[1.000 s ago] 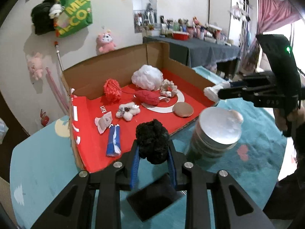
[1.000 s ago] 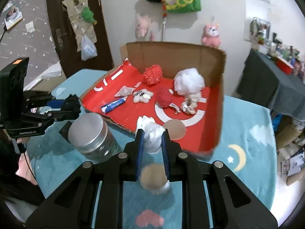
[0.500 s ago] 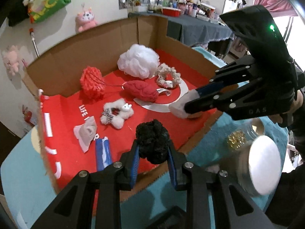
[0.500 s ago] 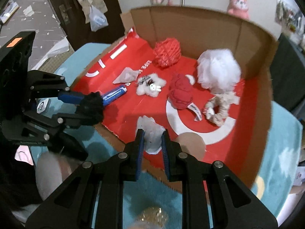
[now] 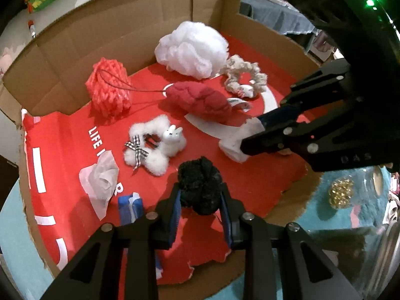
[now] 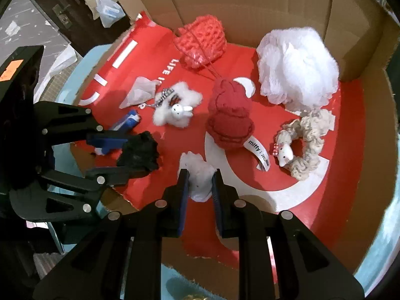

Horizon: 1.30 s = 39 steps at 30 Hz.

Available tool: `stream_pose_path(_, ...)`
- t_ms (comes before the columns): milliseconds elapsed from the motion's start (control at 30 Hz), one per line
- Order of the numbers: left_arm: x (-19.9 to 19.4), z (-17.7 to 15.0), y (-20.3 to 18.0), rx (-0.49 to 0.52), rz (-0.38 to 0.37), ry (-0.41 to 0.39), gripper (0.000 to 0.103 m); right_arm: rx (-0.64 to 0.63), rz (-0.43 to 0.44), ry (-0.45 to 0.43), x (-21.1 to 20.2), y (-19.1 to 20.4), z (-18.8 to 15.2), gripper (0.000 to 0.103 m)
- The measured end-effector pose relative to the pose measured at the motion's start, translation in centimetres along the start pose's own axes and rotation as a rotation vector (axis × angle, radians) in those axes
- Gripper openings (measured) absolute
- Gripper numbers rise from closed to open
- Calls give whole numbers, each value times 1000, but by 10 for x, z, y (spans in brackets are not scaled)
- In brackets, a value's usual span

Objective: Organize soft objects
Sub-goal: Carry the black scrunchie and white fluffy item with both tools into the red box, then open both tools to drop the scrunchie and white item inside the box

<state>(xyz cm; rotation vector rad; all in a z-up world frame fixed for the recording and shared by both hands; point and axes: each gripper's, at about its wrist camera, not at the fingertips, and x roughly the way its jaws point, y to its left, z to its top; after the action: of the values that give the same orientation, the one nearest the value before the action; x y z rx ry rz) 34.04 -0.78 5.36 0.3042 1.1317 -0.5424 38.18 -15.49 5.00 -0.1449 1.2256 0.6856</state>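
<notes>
Over the box: both tools hang above the red floor of the cardboard box [image 5: 140,17], each one with a soft thing between its fingers.
Left tool: the left tool [image 5: 201,200] is clamped on a black fluffy scrunchie [image 5: 200,183], low in the middle of the left wrist view, above the near part of the box.
Right tool: the right tool [image 6: 200,187] is clamped on a white soft piece [image 6: 198,177], low in the middle of the right wrist view, above the white ring print.
Already in the box: a white mesh puff [image 5: 192,48] at the upper middle, a red mesh puff [image 5: 110,90] to its left, a dark red plush [image 5: 202,102] in the centre, a beige scrunchie [image 5: 243,80] at the upper right, a white fluffy scrunchie with a rabbit [image 5: 156,145], a crumpled tissue [image 5: 100,180] and a blue and white packet [image 5: 130,206] at the lower left.
Progress: I judge the task as nearly finished; seven things lie inside, and what is left is to release these two.
Outside the box: a glass jar [image 5: 370,225] stands on the turquoise surface [image 5: 15,262] at the lower right.
Hard to see: the jar is cut by the frame edge and blurred; the gold thing near it I cannot name. The packet is half hidden behind the left tool. Whether the two held things touch the box floor, I cannot tell.
</notes>
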Motion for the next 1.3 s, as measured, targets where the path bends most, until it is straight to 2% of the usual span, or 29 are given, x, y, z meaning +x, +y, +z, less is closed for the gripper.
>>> stream_pose_path(233, 7, 8, 3, -14, -6, 6, 30, 19, -18, 52, 10, -2, 9, 18)
stream_pose_path(633, 11, 8, 0, -28, 11, 8, 44, 24, -43, 76, 20, 1, 20, 22)
stream_pose_path(733, 10, 6, 0, -38, 15, -2, 49, 28, -61, 73, 21, 4, 20, 31)
stream_pose_path(767, 7, 5, -1, -42, 16, -8, 50, 28, -69, 71, 20, 5, 19, 40)
stream_pose_path(800, 4, 4, 0, -50, 15, -22, 51, 28, -73, 68, 19, 4, 18, 57)
stream_pose_path(833, 1, 2, 1, -56, 14, -29, 55, 33, -77, 60, 18, 4, 17, 62)
stream_pose_path(1067, -34, -8, 6, -149, 27, -129, 80, 47, -115, -7, -9, 6, 13, 63)
stream_pose_path(1133, -47, -13, 7, -188, 39, -165, 87, 59, -134, -29, -18, 8, 10, 66)
stream_pose_path(1167, -50, -16, 7, -200, 46, -176, 92, 64, -134, -40, -22, 10, 8, 71)
stream_pose_path(1233, -58, -17, 7, -245, 68, -199, 93, 82, -140, -75, -33, 13, 2, 74)
stream_pose_path(1300, -62, -22, 7, -292, 73, -202, 94, 94, -182, -109, -42, 14, -6, 75)
